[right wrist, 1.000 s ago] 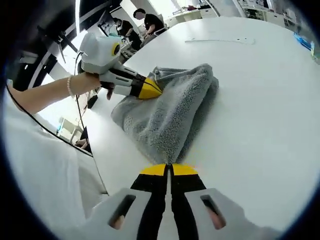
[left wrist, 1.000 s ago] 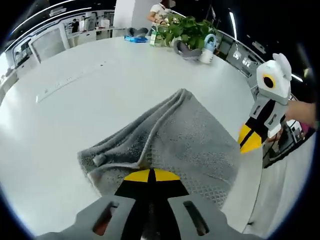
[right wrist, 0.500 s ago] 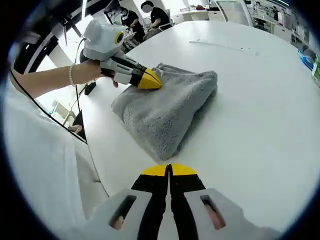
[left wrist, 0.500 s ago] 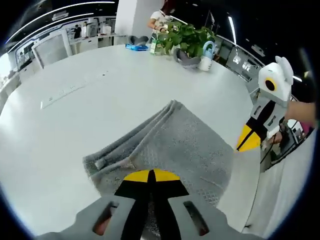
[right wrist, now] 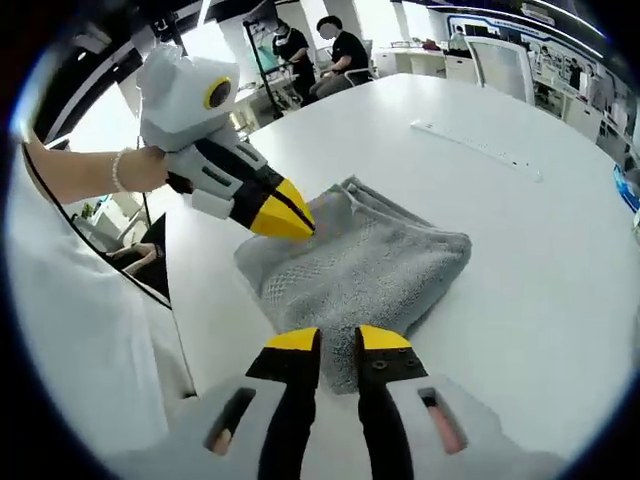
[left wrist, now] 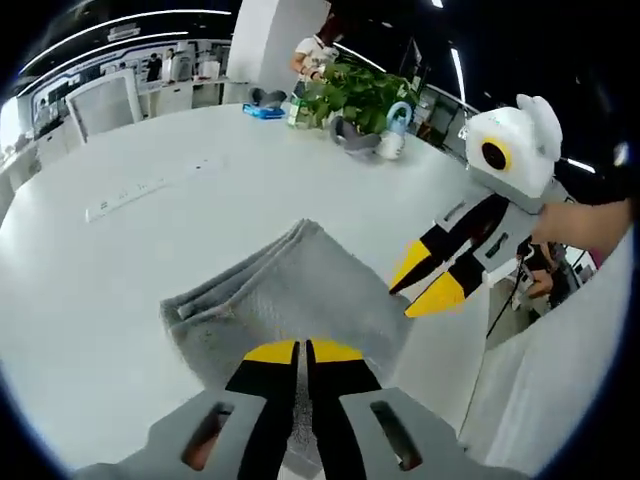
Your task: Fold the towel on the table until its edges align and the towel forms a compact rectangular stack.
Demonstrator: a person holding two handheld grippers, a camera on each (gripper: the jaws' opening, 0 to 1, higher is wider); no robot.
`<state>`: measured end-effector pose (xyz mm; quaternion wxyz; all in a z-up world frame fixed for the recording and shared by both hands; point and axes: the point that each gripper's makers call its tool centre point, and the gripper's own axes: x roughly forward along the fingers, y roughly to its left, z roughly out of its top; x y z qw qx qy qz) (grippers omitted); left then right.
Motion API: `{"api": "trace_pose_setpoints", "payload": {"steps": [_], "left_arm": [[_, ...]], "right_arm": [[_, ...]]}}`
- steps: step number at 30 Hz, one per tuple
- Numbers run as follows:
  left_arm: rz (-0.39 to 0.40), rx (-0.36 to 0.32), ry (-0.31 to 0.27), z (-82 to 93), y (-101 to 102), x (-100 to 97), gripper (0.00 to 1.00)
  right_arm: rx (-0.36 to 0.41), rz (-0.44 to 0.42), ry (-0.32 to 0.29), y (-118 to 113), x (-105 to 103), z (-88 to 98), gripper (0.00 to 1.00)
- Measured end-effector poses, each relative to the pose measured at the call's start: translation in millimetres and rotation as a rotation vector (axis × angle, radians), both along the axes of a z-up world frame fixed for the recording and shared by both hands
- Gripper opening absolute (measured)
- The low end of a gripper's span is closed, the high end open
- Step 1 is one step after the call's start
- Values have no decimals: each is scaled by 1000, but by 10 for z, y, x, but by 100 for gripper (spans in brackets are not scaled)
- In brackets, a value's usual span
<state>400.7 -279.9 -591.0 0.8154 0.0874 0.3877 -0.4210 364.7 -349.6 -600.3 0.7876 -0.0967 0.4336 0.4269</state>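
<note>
While the grey towel (left wrist: 290,300) lies folded in a thick multi-layer bundle on the white table (left wrist: 150,230), near the table edge closest to the person, both grippers sit right at it. Left gripper (left wrist: 302,352): yellow tips together, only a hairline seam between them, nothing clamped, tips over the towel's near edge; can't tell if they touch the fabric. Same gripper in the right gripper view (right wrist: 285,217) comes in from the left, held by a hand (right wrist: 145,170) with a bead bracelet, tips closed to a point on or just above the towel (right wrist: 365,265) top near its left side. Right gripper (right wrist: 337,342): jaws slightly apart, narrow gap, towel's near edge visible through it, not gripping. In the left gripper view it (left wrist: 425,280) enters from the right, the two yellow tips spread, pointing at the towel's right edge, just beside it. Towel layers stacked, edges roughly lined up on the far left side, corner a bit rumpled. Far end of table: potted plant (left wrist: 350,90), a white bottle (left wrist: 395,135), small blue item (left wrist: 265,110). White strip (right wrist: 475,150) lies flat on the table beyond the towel. People (right wrist: 345,50) stand past the table's far edge.
</note>
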Motion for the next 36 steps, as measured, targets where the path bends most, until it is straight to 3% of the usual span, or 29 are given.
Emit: {"api": "trace_pose_setpoints", "payload": {"steps": [6, 10, 18, 21, 30, 34, 36], "left_arm": [[-48, 51, -41, -44, 23, -118, 6], [-52, 92, 4, -176, 84, -208, 7], [-71, 149, -15, -383, 156, -224, 15], [-68, 145, -14, -478, 149, -213, 16], [-36, 101, 5, -532, 107, -128, 14], [-45, 131, 2, -541, 85, -119, 14], [-88, 160, -32, -552, 73, -101, 14]], "right_arm": [[-30, 21, 16, 13, 9, -137, 17], [-78, 36, 28, -6, 10, -246, 17], [-108, 25, 62, 11, -2, -358, 16], [-117, 15, 68, 19, 0, -379, 15], [-195, -7, 52, 38, 36, -459, 14], [-204, -32, 89, 33, 71, -486, 13], [-201, -46, 107, 32, 78, -491, 13]]}}
